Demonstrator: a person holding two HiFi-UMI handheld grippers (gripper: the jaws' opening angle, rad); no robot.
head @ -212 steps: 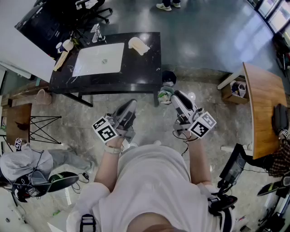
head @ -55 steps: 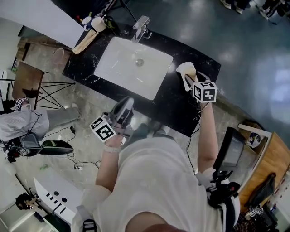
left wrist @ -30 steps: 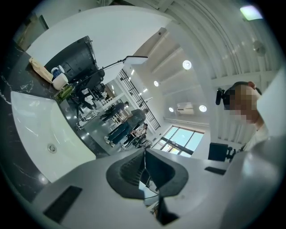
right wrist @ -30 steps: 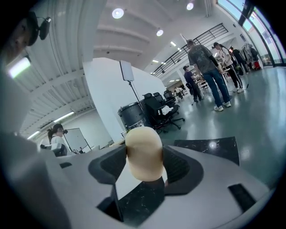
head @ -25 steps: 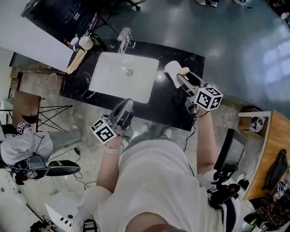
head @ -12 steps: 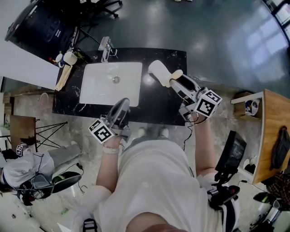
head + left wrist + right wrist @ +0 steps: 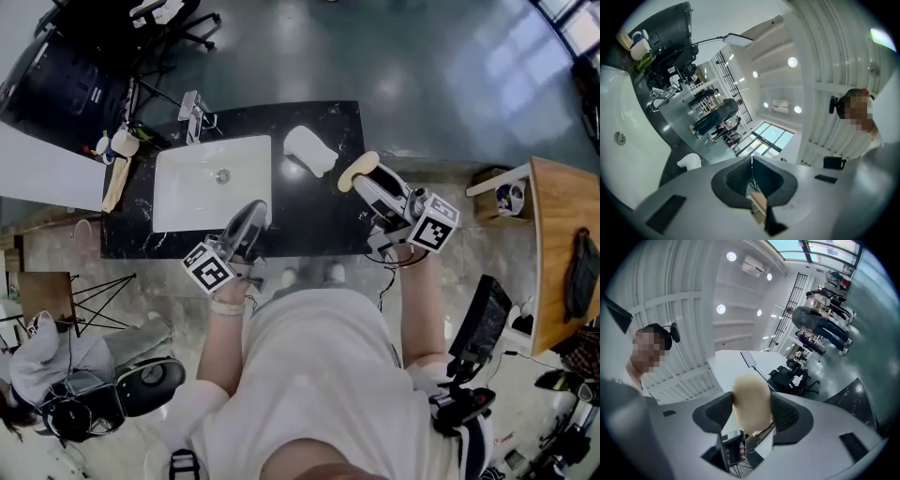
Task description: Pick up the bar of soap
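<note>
A cream bar of soap (image 7: pixel 348 174) is held in the air over the right end of the black counter (image 7: pixel 314 220), with my right gripper (image 7: pixel 360 179) shut on it. The right gripper view shows the soap (image 7: pixel 751 397) filling the gap between the two dark pads (image 7: pixel 717 413). The white soap dish (image 7: pixel 309 150) lies on the counter to the left of the soap and apart from it. My left gripper (image 7: pixel 249 217) hangs over the counter's front edge by the sink, shut and holding nothing; its jaws (image 7: pixel 751 174) meet in the left gripper view.
A white sink basin (image 7: pixel 211 183) with a chrome faucet (image 7: pixel 192 108) is set in the counter. A white cup (image 7: pixel 120 142) and a wooden piece stand at the counter's left end. A wooden table (image 7: pixel 562 234) is far right. The soap dish (image 7: pixel 689 161) shows in the left gripper view.
My right gripper has drawn back from the soap dish toward the counter's right front edge with the soap in it. The left gripper stays by the sink.
</note>
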